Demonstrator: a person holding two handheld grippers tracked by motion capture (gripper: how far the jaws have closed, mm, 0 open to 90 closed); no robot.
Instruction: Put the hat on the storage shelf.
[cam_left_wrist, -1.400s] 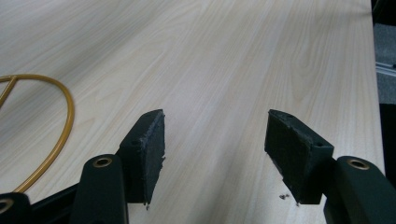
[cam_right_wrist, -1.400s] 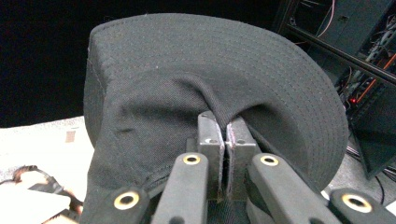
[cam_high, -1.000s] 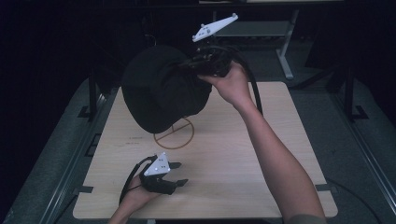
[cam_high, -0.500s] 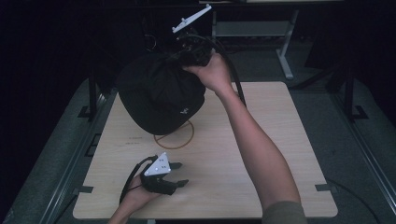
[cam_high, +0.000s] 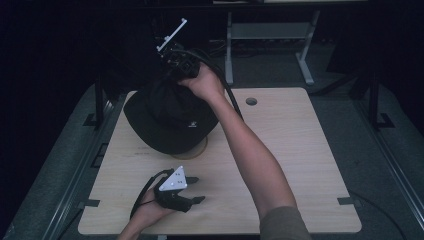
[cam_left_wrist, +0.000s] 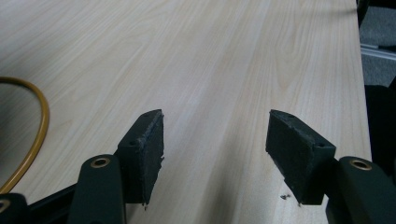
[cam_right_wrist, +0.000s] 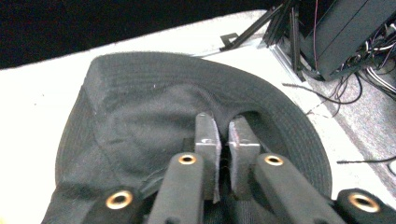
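Note:
A black bucket hat (cam_high: 170, 120) with a small white logo lies over a stand's gold wire ring (cam_high: 201, 150) at the table's back left. My right gripper (cam_high: 169, 86) reaches down onto the back of its crown. In the right gripper view the jaws (cam_right_wrist: 225, 135) stand a narrow slit apart, pinching a fold of the hat (cam_right_wrist: 140, 102). They have just been opening a little, and the fabric is still bunched up to them. My left gripper (cam_high: 197, 190) rests near the front edge, open, over bare wood (cam_left_wrist: 215, 140).
The light wooden table (cam_high: 300, 150) has a round hole (cam_high: 251, 101) near its back edge. The gold ring (cam_left_wrist: 32, 135) curves in at the left of the left gripper view. A metal frame (cam_high: 270, 35) and cables (cam_right_wrist: 355, 60) stand beyond the table.
My right hand has carried the hat left and down, from tilted in the air above the stand to lying brim-down over it. The left gripper has stayed put.

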